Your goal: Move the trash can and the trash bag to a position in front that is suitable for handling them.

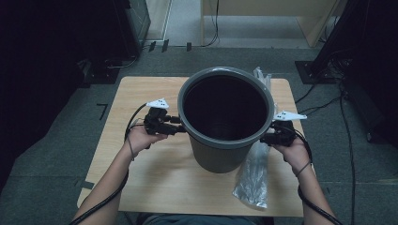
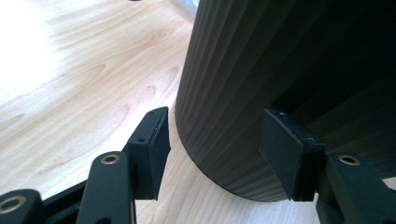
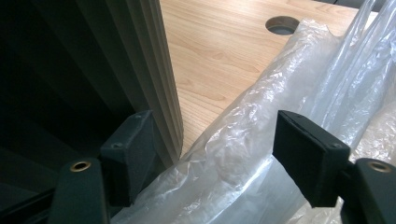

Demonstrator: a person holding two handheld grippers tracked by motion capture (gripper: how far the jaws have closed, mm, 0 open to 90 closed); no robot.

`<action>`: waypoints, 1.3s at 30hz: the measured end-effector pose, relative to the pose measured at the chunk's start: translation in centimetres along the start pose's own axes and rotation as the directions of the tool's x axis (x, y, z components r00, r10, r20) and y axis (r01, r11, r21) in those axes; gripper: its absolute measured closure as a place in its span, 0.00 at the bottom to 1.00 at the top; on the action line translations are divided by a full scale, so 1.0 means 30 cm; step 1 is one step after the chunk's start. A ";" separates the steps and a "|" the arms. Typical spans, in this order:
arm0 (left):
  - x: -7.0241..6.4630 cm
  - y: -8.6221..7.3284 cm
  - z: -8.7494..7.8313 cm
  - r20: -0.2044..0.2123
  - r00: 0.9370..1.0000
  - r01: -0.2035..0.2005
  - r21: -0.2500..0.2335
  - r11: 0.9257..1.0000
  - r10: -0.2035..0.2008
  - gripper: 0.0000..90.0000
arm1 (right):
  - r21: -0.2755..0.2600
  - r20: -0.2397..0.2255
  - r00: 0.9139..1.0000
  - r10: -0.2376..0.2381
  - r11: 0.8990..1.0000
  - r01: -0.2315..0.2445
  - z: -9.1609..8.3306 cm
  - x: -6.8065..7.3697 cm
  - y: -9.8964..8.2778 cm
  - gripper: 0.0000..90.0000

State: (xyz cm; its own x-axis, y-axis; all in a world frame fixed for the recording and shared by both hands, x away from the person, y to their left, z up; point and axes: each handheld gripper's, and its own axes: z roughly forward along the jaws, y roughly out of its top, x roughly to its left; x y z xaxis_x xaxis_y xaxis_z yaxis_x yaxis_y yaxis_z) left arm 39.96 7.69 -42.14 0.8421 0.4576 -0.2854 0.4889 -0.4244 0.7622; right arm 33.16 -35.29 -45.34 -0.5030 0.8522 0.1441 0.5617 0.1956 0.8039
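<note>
A person stood at a wooden table (image 1: 141,187). At the left, the left gripper (image 1: 174,125) hovered just beside the wall of a grey ribbed bin (image 1: 220,154), its jaws apart and gripping nothing. The bin stood upright mid-table, unlined. At its right, the right gripper (image 1: 266,138) hung with jaws open over a clear plastic bag (image 1: 253,176) lying flat beside the bin. Lining the bin seemingly remained wholly undone.
</note>
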 end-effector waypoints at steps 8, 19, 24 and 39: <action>0.020 0.025 -0.030 0.010 0.999 0.032 -0.019 0.999 -0.032 0.43 | 0.013 0.019 1.000 -0.013 1.000 0.013 0.018 -0.008 -0.011 0.30; 0.027 0.071 -0.054 0.057 0.998 0.013 -0.014 1.000 -0.012 0.39 | 0.019 0.051 0.999 0.018 1.000 -0.019 0.037 -0.060 -0.045 0.26; 0.024 0.101 -0.077 0.066 0.998 0.011 -0.013 1.000 -0.011 0.41 | 0.033 0.067 0.998 -0.004 0.999 0.001 0.054 -0.068 -0.060 0.25; 0.039 0.221 -0.114 0.018 0.999 -0.040 0.011 0.999 0.039 0.39 | 0.050 0.064 0.998 -0.024 0.999 0.021 0.121 -0.068 -0.097 0.24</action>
State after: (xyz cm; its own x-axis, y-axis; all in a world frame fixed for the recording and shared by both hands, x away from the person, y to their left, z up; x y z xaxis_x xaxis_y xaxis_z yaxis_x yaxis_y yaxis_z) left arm 43.41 8.08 -35.42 0.8647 0.4265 -0.2655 0.4577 -0.4508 0.7664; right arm 34.95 -35.85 -50.08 -0.4732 0.8767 0.0871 0.5833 0.2377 0.7767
